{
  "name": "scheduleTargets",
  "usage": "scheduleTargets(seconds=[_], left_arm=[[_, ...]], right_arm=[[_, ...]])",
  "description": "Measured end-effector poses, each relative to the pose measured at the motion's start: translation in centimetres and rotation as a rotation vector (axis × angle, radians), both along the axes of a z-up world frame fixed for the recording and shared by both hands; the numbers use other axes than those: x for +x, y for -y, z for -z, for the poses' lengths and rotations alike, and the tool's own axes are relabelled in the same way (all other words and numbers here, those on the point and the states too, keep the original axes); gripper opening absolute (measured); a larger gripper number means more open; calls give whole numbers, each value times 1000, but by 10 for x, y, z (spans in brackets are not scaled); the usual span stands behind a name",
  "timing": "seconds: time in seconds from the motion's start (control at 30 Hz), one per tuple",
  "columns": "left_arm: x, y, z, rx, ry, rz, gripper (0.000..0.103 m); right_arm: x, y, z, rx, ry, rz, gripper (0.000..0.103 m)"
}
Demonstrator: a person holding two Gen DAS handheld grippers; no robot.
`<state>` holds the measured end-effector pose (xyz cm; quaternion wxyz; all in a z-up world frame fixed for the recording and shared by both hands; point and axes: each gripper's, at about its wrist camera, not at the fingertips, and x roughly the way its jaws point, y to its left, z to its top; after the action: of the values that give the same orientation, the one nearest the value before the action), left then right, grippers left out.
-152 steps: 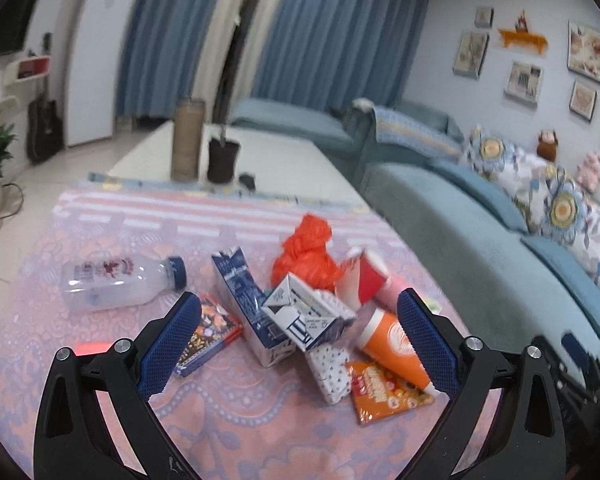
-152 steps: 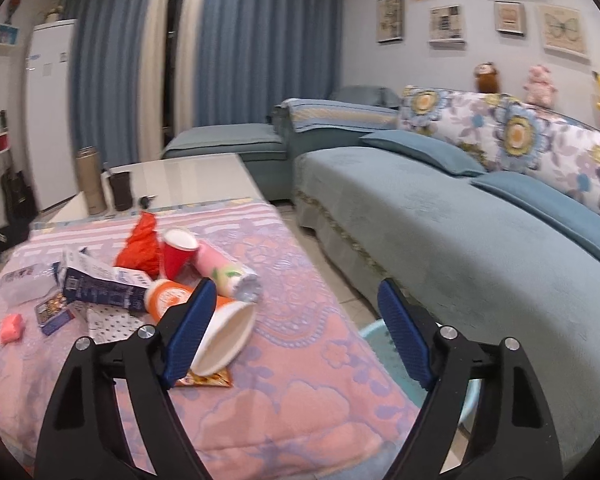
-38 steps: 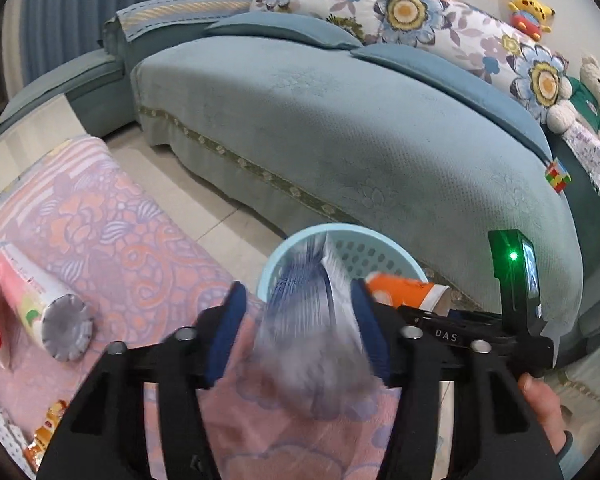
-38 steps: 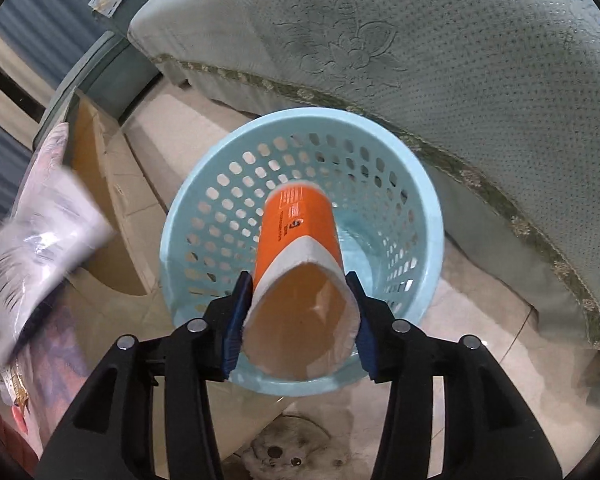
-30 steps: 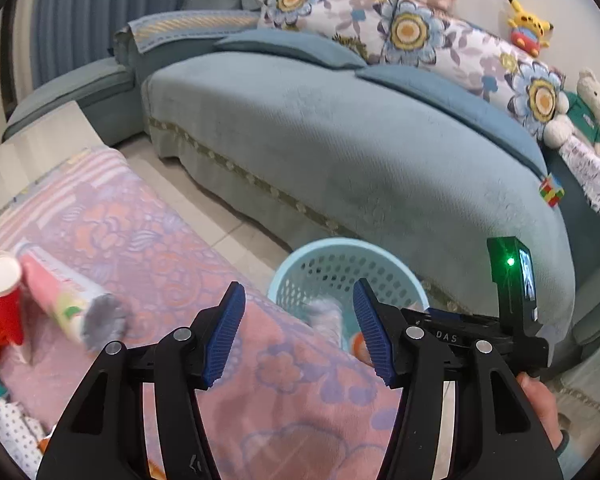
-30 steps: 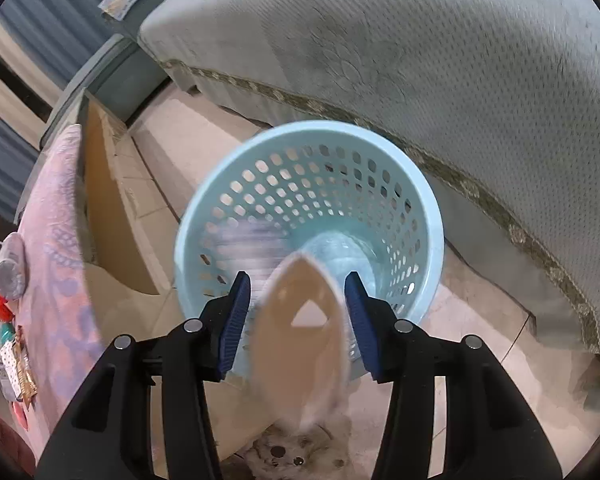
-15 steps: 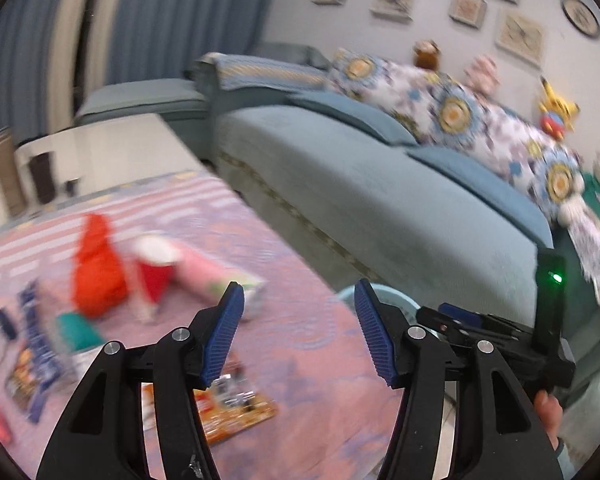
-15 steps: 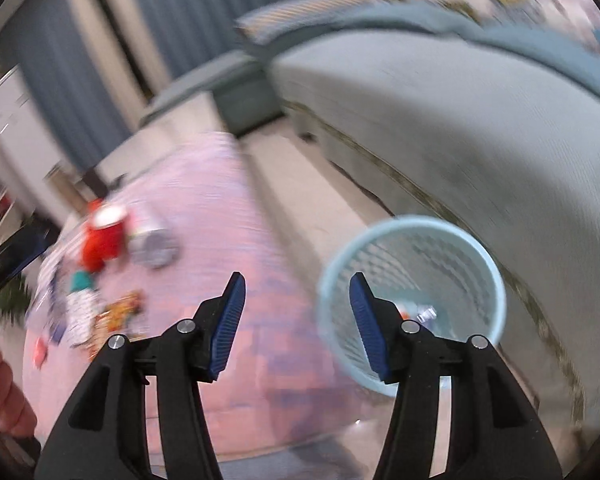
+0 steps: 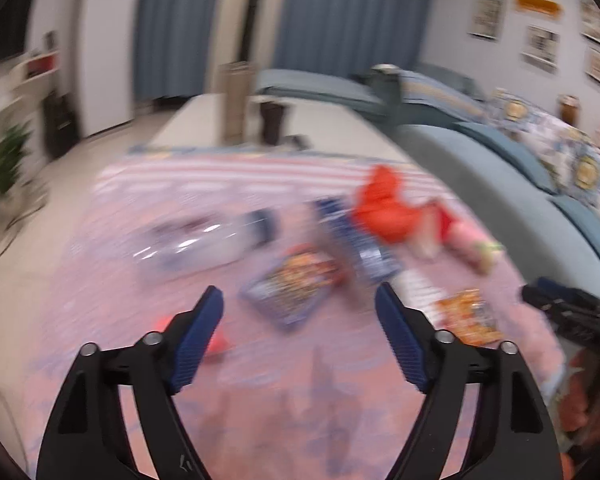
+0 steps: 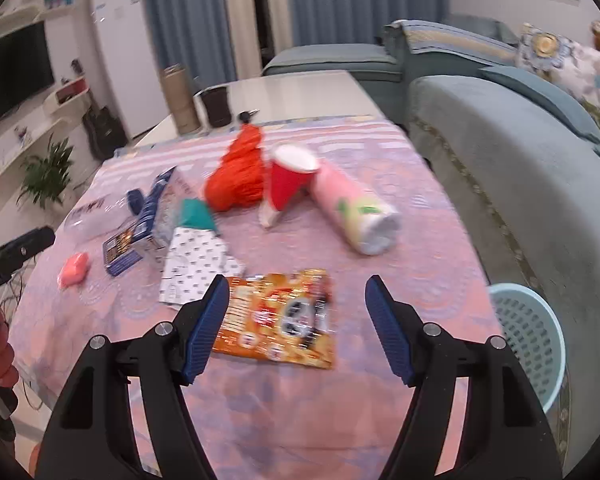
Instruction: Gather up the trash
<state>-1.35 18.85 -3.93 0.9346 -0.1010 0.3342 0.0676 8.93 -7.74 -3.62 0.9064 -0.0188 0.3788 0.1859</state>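
now my right gripper (image 10: 296, 312) and left gripper (image 9: 298, 320) both gape, holding nothing. orange snack packet (image 10: 278, 318) lies between right fingers; pink tube (image 10: 354, 212) at 1 o'clock, basket (image 10: 526, 336) at 3.

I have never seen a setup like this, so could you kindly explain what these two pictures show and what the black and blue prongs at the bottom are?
The prongs are two hand-held grippers; a person carries one in each hand, and each has a camera looking along its fingers. One picture is from the left gripper, the other from the right gripper. Both are open and hold nothing. Ahead is a table under a pink cloth, strewn with trash: an orange snack packet, a pink can lying on its side, a red cup, an orange bag, a clear bottle and some cartons. A blue basket stands on the floor by the sofa. The left picture is blurred.
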Motion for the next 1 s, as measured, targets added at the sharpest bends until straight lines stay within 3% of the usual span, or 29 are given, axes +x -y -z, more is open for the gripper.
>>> scheduleTargets(seconds=[0.27,0.4,0.5,0.63,0.8,1.0], left_arm=[[-18,-66,44,-81,-104,-145,80],[-19,-84,57,-204,-103,-155,80],[-10,-85,59,-229,-109,-138,80],[7,-75,67,-217,-160,-139,80],[21,-62,71,-118,-219,-170,81],[28,-55,71,-68,-261,-200,75]], right_arm=[[18,-88,-12,-28,-16,-158,67],[43,-140,-5,-65,-88,-190,67],[57,-166,2,-93,-121,-176,67],[64,-191,18,-129,-137,-160,67],[67,-201,37,-175,-157,-136,67],[62,-212,47,-263,-117,-142,66]])
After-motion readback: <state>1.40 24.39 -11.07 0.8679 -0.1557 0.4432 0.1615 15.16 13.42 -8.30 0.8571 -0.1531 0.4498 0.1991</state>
